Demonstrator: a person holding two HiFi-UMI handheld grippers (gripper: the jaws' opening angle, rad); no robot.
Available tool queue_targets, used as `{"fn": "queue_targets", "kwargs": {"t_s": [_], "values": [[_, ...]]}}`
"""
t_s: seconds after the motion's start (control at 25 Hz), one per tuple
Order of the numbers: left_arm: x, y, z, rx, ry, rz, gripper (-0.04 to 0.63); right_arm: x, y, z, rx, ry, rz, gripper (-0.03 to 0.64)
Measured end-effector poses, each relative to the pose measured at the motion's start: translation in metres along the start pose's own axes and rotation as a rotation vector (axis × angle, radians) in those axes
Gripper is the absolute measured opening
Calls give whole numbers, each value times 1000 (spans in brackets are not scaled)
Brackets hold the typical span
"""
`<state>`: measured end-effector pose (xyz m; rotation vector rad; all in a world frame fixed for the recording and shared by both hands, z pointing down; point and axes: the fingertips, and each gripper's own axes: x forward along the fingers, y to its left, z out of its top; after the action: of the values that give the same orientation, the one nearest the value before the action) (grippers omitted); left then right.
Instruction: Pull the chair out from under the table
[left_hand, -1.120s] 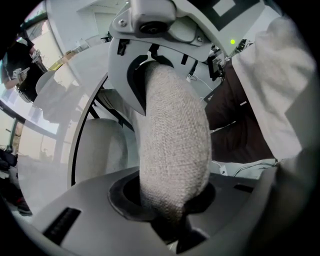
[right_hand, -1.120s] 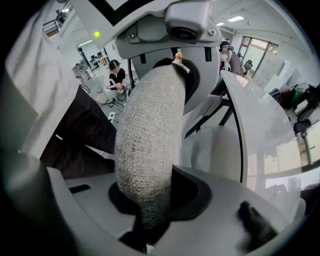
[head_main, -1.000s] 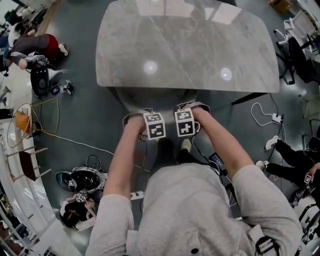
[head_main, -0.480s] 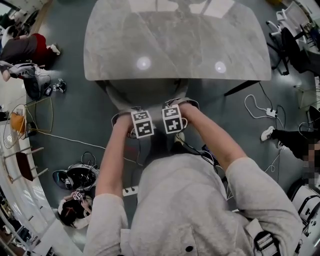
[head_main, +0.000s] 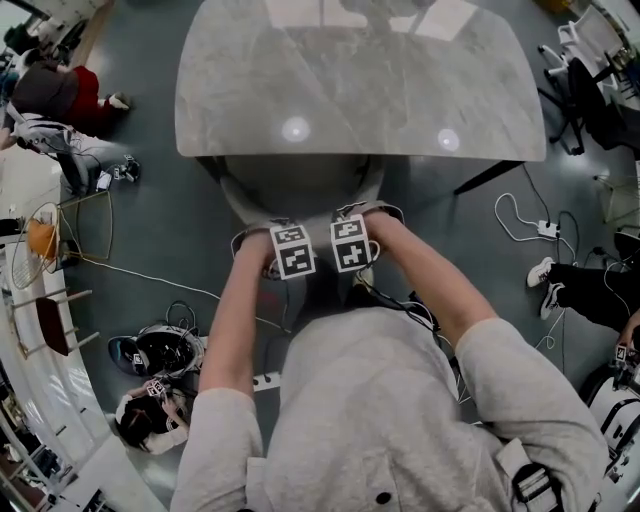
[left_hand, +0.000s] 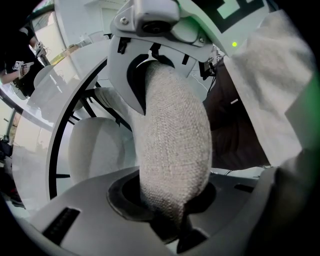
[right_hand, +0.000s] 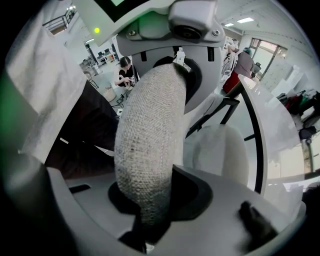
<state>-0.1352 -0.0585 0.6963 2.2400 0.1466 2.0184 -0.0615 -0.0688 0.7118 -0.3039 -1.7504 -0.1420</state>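
The grey fabric chair (head_main: 290, 190) stands partly out from under the marble table (head_main: 360, 80), its seat showing past the table's near edge. My left gripper (head_main: 290, 250) and right gripper (head_main: 350, 243) sit side by side on top of the backrest, pointing steeply down. In the left gripper view the woven backrest rim (left_hand: 172, 135) fills the space between the jaws of the left gripper (left_hand: 172, 200), which is shut on it. The right gripper (right_hand: 150, 195) is likewise shut on the backrest rim (right_hand: 150, 135). The pale seat (right_hand: 220, 150) lies beyond.
Cables and a power strip (head_main: 262, 381) lie on the grey floor by my feet. A helmet (head_main: 160, 352) and a person (head_main: 45, 95) are at the left. Office chairs (head_main: 590, 90) and another person's legs (head_main: 590, 290) are at the right.
Both grippers have drawn back from the table with the backrest in them. More of the chair's seat now shows past the table's edge.
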Motion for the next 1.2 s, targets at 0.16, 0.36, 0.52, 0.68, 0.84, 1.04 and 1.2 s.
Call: {"fn": "queue_targets", "kwargs": {"t_s": [0.16, 0.36, 0.52, 0.68, 0.84, 1.04, 1.2], "values": [[1, -7, 3, -8, 0, 3, 126, 0, 8, -2, -6, 2, 0, 97], [7, -22, 8, -10, 4, -2, 130, 4, 24, -4, -8, 3, -1, 97], [10, -31, 13, -13, 8, -5, 130, 5, 33, -6, -7, -3, -2, 97], [11, -38, 16, -23, 10, -2, 132, 4, 40, -7, -15, -6, -7, 97], [11, -47, 19, -36, 9, -9, 133, 4, 49, -8, -28, -1, -1, 97], [12, -59, 24, -47, 10, -14, 135, 2, 62, -10, -34, 1, 8, 97], [14, -73, 28, -47, 10, -16, 137, 3, 76, -11, -36, 3, 14, 97]]}}
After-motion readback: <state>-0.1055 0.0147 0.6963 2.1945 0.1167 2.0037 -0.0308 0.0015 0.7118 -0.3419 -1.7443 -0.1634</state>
